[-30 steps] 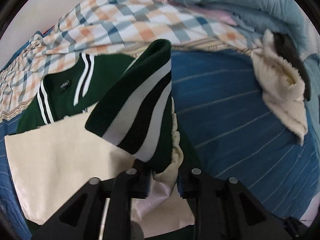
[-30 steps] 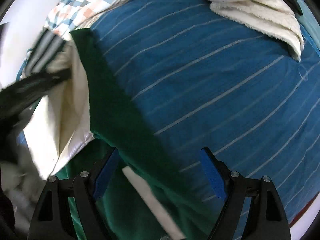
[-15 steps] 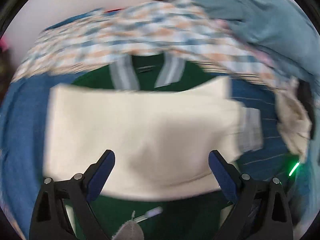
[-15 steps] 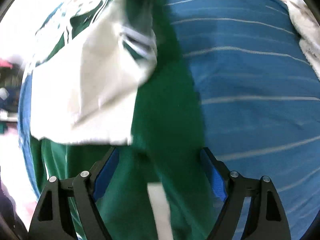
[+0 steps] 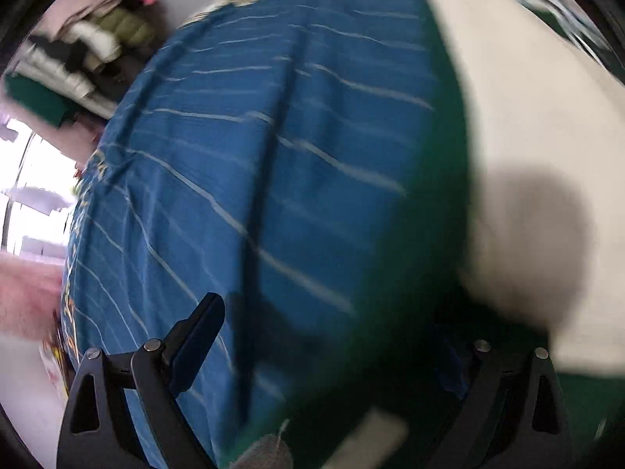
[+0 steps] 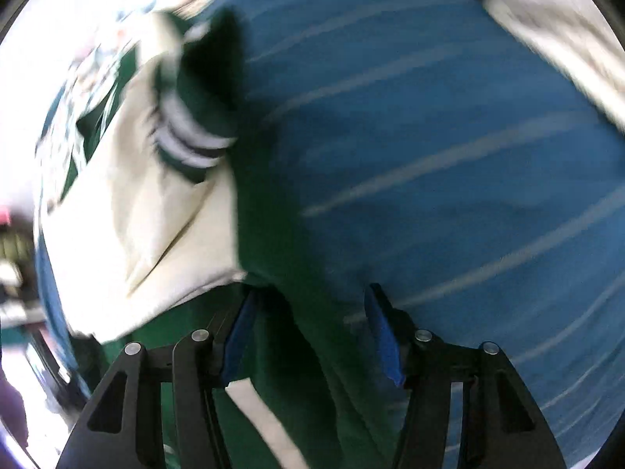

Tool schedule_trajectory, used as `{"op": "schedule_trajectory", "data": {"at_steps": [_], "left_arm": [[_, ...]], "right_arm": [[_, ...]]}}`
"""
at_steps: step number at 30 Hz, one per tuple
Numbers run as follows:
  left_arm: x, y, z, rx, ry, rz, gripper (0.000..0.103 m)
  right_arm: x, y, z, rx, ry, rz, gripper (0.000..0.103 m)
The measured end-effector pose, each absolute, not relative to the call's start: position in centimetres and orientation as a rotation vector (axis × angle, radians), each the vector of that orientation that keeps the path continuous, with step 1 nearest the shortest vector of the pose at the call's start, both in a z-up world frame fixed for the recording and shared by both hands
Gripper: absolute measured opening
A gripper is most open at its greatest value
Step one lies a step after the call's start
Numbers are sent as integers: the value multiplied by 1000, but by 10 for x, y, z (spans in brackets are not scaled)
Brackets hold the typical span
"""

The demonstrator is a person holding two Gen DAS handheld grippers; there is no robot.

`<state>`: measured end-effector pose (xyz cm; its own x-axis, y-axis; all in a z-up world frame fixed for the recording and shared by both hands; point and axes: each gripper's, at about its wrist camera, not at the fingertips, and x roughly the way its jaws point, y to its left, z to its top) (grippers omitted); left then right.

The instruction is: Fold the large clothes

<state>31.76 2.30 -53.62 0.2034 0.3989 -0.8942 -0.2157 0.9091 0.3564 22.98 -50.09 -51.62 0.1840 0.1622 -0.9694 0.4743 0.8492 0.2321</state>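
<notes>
Striped blue bed sheet (image 5: 242, 164) fills the frame centre. Green-and-cream knit jacket (image 6: 273, 242) lies lower left, soft and creased. Left gripper (image 5: 336, 348) and right gripper (image 6: 308, 336) both gape over its green edge.

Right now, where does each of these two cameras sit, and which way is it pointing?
Left wrist view: sits on the left tongs, looking forward along the fingers at the blue striped bedsheet, with the green and cream jacket on the right; both black fingers show.
Right wrist view: sits on the right tongs, looking over the jacket's green edge and striped cuff; both blue-padded fingers show.
Shared: the same jacket and bedsheet.
</notes>
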Motion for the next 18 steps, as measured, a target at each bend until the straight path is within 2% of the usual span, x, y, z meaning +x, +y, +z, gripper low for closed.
{"op": "schedule_trajectory", "data": {"at_steps": [1,4,7,9,13,18], "left_arm": [[325,29,-538,141,1302,441,102],[333,36,-544,103,1320,422,103],[329,42,-541,93,1311,386,103],[327,47,-537,62,1327,381,103],[317,53,-513,48,1336,386,103],[287,32,-472,72,1277,333,103]], "right_arm": [[234,-501,-515,494,1376,-269,58],[235,-520,-523,492,1374,-395,58],[223,-544,-537,694,1361,-447,58],[224,-543,-532,709,1390,-454,59],[214,-543,-502,735,1448,-530,61],[211,-527,-453,918,1259,-368,61]]}}
